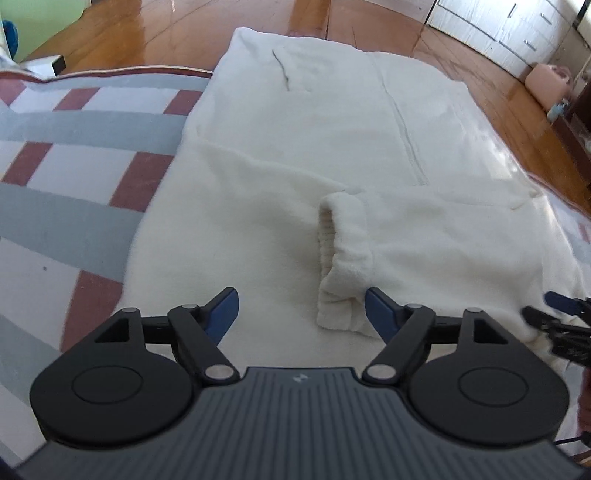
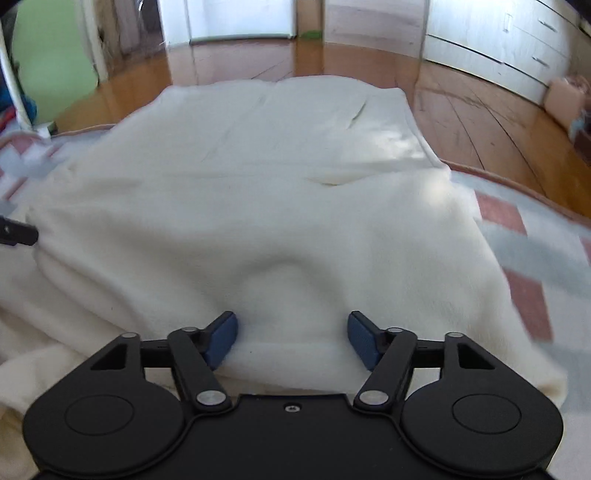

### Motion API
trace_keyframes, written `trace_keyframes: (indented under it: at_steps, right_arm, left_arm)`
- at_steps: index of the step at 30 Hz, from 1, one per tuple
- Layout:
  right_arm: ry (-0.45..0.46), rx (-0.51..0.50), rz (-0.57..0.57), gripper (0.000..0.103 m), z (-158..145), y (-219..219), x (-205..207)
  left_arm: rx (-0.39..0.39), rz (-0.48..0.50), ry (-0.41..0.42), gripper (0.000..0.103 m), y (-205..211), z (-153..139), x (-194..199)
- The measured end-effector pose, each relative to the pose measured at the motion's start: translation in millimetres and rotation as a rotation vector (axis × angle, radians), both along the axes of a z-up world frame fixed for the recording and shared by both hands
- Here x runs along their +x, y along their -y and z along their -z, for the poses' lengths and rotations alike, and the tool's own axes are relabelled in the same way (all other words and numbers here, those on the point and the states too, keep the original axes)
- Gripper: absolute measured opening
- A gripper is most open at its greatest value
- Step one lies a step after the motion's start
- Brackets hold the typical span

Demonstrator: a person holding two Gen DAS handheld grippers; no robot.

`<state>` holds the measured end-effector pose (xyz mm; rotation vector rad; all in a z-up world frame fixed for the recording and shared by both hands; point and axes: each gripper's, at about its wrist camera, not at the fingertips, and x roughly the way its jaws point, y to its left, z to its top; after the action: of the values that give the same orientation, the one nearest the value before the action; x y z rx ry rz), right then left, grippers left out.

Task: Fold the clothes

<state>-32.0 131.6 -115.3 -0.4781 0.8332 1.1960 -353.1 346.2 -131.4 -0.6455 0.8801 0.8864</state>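
A white fleece jacket [image 1: 295,147] with a front zip lies spread on a checked rug [image 1: 74,166]. One sleeve is folded across its body, and the ribbed cuff [image 1: 341,266] lies just ahead of my left gripper [image 1: 301,310], which is open and empty above the cloth. The right gripper shows at the right edge of the left wrist view [image 1: 554,310]. In the right wrist view the jacket [image 2: 258,177] fills the frame. My right gripper [image 2: 291,336] is open, its blue pads either side of a raised fold of fleece [image 2: 291,295].
The rug [image 2: 517,236] lies on a shiny wooden floor [image 1: 166,33]. White drawers [image 1: 498,26] and a pink box [image 1: 546,79] stand at the far right. A green wall and a white pole [image 2: 14,85] are at the far left.
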Motion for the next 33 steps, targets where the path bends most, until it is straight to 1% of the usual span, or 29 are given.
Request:
trace_keyframes:
  at_steps: [2,3,5,8,9,11,12,13,16,18,19,20,21,22,23,24,25,26,27,28,29,30,32,33]
  right_arm:
    - [-0.051,0.005,0.019,0.076,1,10,9]
    - [-0.064,0.0,0.017,0.076,1,13,11]
    - [-0.072,-0.015,0.004,0.077,-2,18,12]
    - [-0.088,-0.047,-0.011,0.077,-8,22,10]
    - [-0.118,-0.044,-0.02,0.077,-13,24,7]
    - [-0.239,0.013,-0.034,0.077,-30,15,20]
    - [-0.304,0.045,-0.039,0.077,-39,9,28]
    - [-0.346,0.082,-0.041,0.077,-53,1,37]
    - [-0.431,0.182,-0.041,0.077,-106,-29,62]
    - [-0.55,0.2,-0.004,0.077,-136,-50,85]
    - [-0.657,0.171,0.043,0.077,-143,-62,100]
    - [-0.786,0.122,0.104,0.077,-147,-75,116]
    - [-0.874,0.043,0.188,0.077,-150,-87,130]
    - [-0.938,-0.051,0.286,0.076,-153,-97,142]
    - [-0.804,-0.16,0.319,0.073,-167,-113,142]
    - [-0.562,-0.27,0.315,0.073,-187,-132,137]
    - [-0.298,-0.372,0.259,0.076,-200,-152,122]
    - [-0.02,-0.464,0.173,0.076,-208,-173,102]
    - [0.155,-0.509,0.058,0.076,-210,-192,85]
    - [0.217,-0.496,-0.056,0.073,-209,-208,74]
    - [0.214,-0.449,-0.115,0.073,-208,-222,73]
    - [0.194,-0.394,-0.147,0.074,-206,-236,76]
    - [0.127,-0.252,-0.193,0.073,-197,-257,92]
    - [0.102,-0.182,-0.205,0.073,-191,-262,102]
  left_arm:
    - [0.09,0.011,-0.133,0.075,2,1,5]
    - [0.106,0.01,-0.15,0.075,1,0,3]
    - [0.129,0.006,-0.168,0.075,0,-5,-2]
    - [0.101,-0.031,-0.072,0.075,-12,-16,-13]
    - [0.108,-0.038,-0.074,0.075,-15,-20,-13]
    - [0.169,-0.017,-0.127,0.075,-21,-28,-6]
    - [0.169,-0.011,-0.124,0.076,-24,-33,-5]
    - [0.164,-0.005,-0.115,0.076,-28,-39,-4]
    - [0.005,0.069,0.038,0.076,-52,-61,-3]
    - [-0.083,0.1,0.12,0.076,-71,-77,-2]
    - [-0.107,0.111,0.117,0.076,-83,-86,2]
    - [-0.119,0.121,0.1,0.076,-95,-93,7]
    - [-0.123,0.138,0.078,0.076,-107,-100,12]
    - [-0.113,0.168,0.04,0.076,-119,-107,20]
    - [-0.101,0.2,-0.001,0.076,-131,-113,29]
    - [-0.075,0.213,-0.069,0.076,-140,-116,39]
    - [-0.05,0.225,-0.142,0.076,-151,-118,49]
    - [-0.025,0.237,-0.214,0.076,-161,-119,60]
    - [-0.009,0.264,-0.242,0.076,-173,-119,70]
    - [0.007,0.284,-0.245,0.076,-186,-119,77]
    - [0.034,0.29,-0.231,0.076,-198,-118,82]
    - [0.063,0.293,-0.215,0.076,-209,-117,85]
    - [0.119,0.288,-0.187,0.076,-232,-113,91]
    - [0.123,0.28,-0.172,0.076,-243,-108,90]
